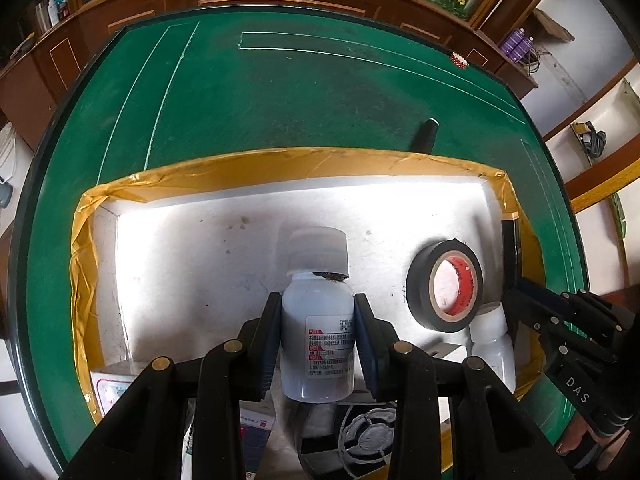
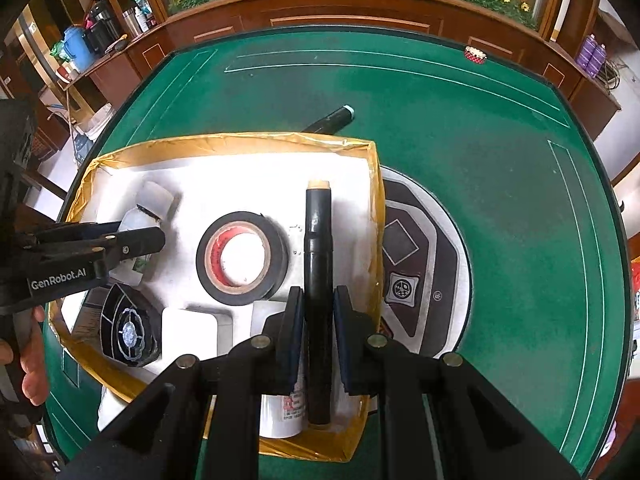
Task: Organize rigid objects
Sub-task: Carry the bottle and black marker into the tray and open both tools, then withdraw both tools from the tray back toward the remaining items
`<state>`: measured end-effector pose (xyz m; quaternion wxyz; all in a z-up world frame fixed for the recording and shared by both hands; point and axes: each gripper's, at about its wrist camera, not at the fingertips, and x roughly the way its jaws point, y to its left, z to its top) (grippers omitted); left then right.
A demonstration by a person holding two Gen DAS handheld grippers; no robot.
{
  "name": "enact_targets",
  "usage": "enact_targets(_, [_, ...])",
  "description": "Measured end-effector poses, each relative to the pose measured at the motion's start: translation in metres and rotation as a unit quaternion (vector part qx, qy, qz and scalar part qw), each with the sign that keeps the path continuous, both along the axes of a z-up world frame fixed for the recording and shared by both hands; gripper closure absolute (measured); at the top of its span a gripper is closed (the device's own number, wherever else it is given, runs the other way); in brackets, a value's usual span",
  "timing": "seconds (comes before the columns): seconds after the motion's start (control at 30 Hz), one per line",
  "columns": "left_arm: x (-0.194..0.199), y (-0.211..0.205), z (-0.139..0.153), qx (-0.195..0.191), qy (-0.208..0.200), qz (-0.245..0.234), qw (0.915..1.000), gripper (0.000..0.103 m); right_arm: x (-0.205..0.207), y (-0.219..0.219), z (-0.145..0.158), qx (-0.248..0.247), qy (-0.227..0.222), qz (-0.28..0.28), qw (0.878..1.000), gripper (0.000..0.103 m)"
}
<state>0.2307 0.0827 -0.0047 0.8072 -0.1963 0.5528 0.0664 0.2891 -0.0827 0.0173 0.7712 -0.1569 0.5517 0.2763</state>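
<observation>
A white box with yellow-taped rim (image 1: 192, 174) (image 2: 240, 140) stands on the green table. My left gripper (image 1: 318, 340) is shut on a white plastic bottle (image 1: 316, 320) with a white cap, holding it over the box; the bottle also shows in the right wrist view (image 2: 140, 216). My right gripper (image 2: 318, 332) is shut on a black tube with a beige tip (image 2: 318, 256), held over the box's right side. A roll of black tape (image 1: 444, 284) (image 2: 242, 258) lies in the box beside a second white bottle (image 1: 492, 344) (image 2: 276, 412).
A black ribbed round part (image 2: 128, 330) (image 1: 366, 440) and a white flat block (image 2: 188, 332) lie in the box. A black marker (image 2: 332, 118) (image 1: 424, 136) lies behind the box. A round silver and black appliance (image 2: 424, 264) sits right of the box. A small patterned roll (image 2: 475, 54) lies at the table's far edge.
</observation>
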Motion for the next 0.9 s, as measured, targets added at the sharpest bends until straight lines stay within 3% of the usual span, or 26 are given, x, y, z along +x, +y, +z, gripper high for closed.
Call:
enact_targets(0.1, [-0.001,0.002,-0.001,0.0,0.006,0.005,1.0,0.065,0.001,0.001,0.0,0.0,0.001,-0.002,1.0,0.089])
enact_targets(0.17, [-0.002,0.002,0.001,-0.005,0.004,0.007,1.0,0.048,0.0,0.001,0.0,-0.001,0.001,-0.003,1.0,0.089])
enact_targets(0.3, [-0.008,-0.002,0.011,-0.004,-0.009,0.004,0.9999,0.04,-0.002,-0.001,0.004,0.004,0.002,-0.005,1.0,0.083])
enact_targets(0.37, [-0.011,-0.005,0.017,0.005,-0.012,0.002,0.9999,0.037,-0.004,-0.002,0.009,0.006,-0.003,-0.006,1.0,0.072])
enact_targets(0.5, [-0.024,-0.007,0.03,0.008,-0.022,0.004,0.9997,0.032,-0.015,-0.008,0.025,0.021,-0.013,-0.005,1.0,0.063])
enact_targets(0.57, [-0.035,-0.007,0.036,0.01,-0.026,0.008,0.9996,0.028,-0.024,-0.014,0.032,0.026,-0.014,-0.006,1.0,0.043])
enact_targets(0.67, [-0.054,-0.01,0.045,0.009,-0.032,0.013,0.9994,0.027,-0.038,-0.022,0.039,0.035,-0.009,-0.004,0.999,0.028])
enact_targets(0.9, [-0.108,-0.023,0.051,0.01,-0.026,0.016,0.9995,0.022,-0.077,-0.054,0.037,0.051,0.018,-0.013,0.998,0.012])
